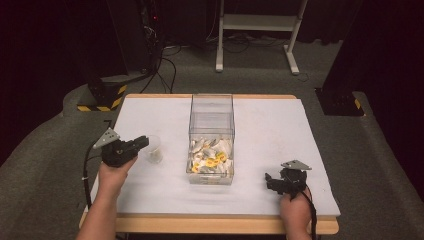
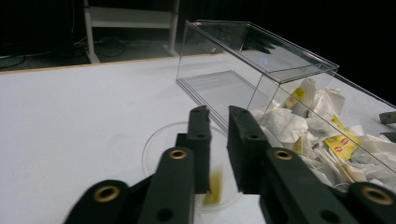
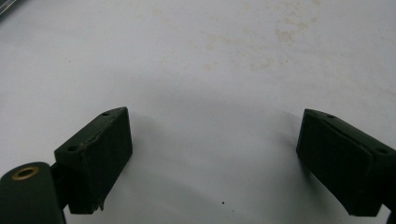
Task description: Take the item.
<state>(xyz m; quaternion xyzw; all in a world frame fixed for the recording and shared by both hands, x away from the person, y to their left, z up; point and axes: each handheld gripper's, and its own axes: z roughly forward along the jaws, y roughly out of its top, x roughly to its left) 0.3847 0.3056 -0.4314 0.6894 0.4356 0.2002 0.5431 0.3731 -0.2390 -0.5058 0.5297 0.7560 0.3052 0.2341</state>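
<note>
Left of centre in the high view, you are holding your left gripper (image 1: 141,143) over a clear cup (image 1: 153,149), jaws slightly parted with a yellowish tea bag (image 2: 215,185) below them. Lower right, your right gripper (image 1: 270,181) is resting spread wide on the white table (image 1: 280,125).

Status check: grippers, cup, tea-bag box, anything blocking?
Left gripper slightly open over clear cup. Right gripper open, empty. Tea-bag box beside cup; nothing blocking.
</note>
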